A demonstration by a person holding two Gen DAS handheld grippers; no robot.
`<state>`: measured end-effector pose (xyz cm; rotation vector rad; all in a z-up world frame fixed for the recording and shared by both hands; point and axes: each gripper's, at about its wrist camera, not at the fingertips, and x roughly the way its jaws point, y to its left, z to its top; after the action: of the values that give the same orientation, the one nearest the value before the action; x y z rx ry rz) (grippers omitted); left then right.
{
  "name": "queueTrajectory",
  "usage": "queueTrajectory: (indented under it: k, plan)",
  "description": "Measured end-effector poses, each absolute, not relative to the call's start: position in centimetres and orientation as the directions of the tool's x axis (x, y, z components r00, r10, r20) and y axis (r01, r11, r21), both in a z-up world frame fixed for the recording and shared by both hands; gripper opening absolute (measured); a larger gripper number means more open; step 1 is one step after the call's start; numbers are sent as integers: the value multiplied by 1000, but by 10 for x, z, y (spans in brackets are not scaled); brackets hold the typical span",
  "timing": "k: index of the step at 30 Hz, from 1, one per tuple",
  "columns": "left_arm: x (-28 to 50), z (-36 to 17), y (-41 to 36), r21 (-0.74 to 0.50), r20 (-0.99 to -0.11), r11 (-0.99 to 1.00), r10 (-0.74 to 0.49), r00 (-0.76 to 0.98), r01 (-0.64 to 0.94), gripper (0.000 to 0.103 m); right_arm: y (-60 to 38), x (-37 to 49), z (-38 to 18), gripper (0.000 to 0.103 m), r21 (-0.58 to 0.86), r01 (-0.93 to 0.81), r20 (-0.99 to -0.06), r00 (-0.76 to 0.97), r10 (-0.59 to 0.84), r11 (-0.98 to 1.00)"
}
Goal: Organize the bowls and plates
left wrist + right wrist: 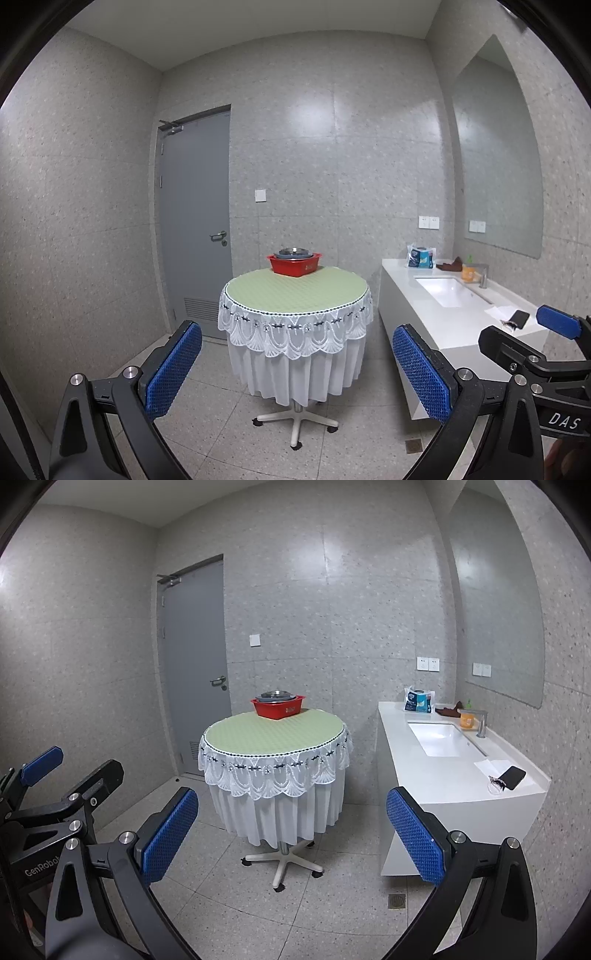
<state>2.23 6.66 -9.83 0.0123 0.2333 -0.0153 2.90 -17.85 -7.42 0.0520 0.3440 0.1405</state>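
From the left wrist view, a red plastic basin [294,265] sits at the far edge of the round table [295,295], and a stack of metal bowls [293,253] rests inside it, rims upward; the basin's long axis runs left to right across the view. The table wears a green top cloth with a white lace skirt, above a five-legged caster base [295,424]. To the right stands a white vanity counter [443,317] with a sink [448,291], a tissue pack [420,256], an orange bottle [469,272] and a dark phone [519,318]. The left gripper [295,373] is spread wide and holds nothing, well apart from the table. The right gripper [524,328] shows at the right edge. From the right wrist view, the basin [277,708] with its bowls [275,695] again sits at the table's [273,734] far edge, long axis across. The counter [454,775] and a grey door [195,657] flank it. The right gripper [291,830] gapes wide, empty. The left gripper [74,764] shows at lower left, fingers parted.
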Motion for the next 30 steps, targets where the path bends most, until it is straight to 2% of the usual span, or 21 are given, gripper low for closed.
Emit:
queueTrajectory:
  k: [30]
  plan:
    - [31, -112, 51, 12, -218, 1000, -15, 976, 18, 102, -180, 24, -73, 103, 72, -118, -331, 934, 135, 990]
